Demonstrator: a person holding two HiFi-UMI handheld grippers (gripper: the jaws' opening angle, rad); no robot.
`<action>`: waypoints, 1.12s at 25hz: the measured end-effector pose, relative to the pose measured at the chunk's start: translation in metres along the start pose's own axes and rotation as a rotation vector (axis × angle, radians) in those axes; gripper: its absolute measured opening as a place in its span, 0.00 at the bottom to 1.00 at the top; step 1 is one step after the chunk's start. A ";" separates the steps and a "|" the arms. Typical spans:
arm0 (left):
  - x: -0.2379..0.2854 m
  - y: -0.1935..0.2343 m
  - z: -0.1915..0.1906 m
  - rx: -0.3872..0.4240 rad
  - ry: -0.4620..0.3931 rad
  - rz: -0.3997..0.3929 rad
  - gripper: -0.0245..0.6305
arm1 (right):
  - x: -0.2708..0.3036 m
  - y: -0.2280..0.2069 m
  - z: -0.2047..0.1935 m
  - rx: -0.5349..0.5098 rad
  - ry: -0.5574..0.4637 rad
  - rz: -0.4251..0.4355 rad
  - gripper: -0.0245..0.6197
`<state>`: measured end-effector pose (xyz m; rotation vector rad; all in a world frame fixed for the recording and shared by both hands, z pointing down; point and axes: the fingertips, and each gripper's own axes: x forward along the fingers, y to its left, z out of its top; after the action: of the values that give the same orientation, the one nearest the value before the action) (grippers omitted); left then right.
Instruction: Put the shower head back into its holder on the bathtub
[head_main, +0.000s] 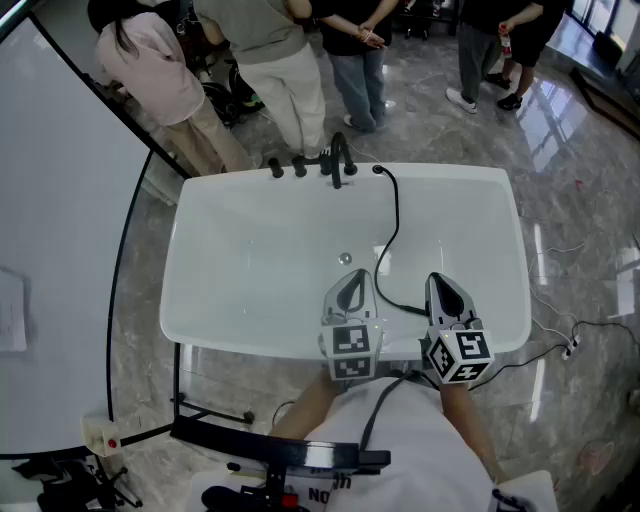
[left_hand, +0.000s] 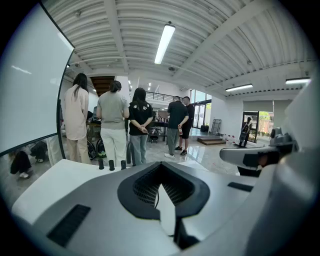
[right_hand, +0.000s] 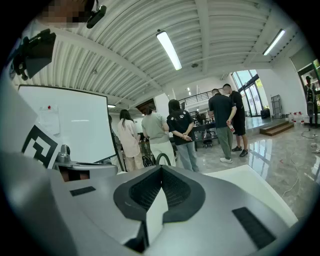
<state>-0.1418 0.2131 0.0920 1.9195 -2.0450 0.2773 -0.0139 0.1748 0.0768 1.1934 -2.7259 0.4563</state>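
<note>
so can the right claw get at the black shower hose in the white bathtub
Probably yes: the black shower hose runs across the white bathtub up to the right claw with nothing between. That claw is shut, so it must open first.

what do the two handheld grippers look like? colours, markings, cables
Both alike: the left gripper and right gripper have grey shells, black ribbed pads inside the jaws, and a cube with black-and-white square markers at the back. A dark cable trails over the person's white shirt.
</note>
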 end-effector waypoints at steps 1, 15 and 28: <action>0.000 0.001 0.000 0.004 0.001 0.000 0.03 | 0.000 0.000 -0.001 -0.001 0.000 -0.001 0.05; 0.001 0.001 -0.005 0.009 0.015 -0.019 0.03 | 0.001 0.001 -0.004 0.006 0.007 -0.012 0.05; 0.006 -0.019 -0.056 0.164 0.145 -0.133 0.03 | -0.076 -0.051 -0.039 0.119 -0.016 -0.254 0.05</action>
<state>-0.1175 0.2264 0.1451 2.0547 -1.8438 0.5502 0.0747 0.2073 0.1067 1.5540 -2.5408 0.5828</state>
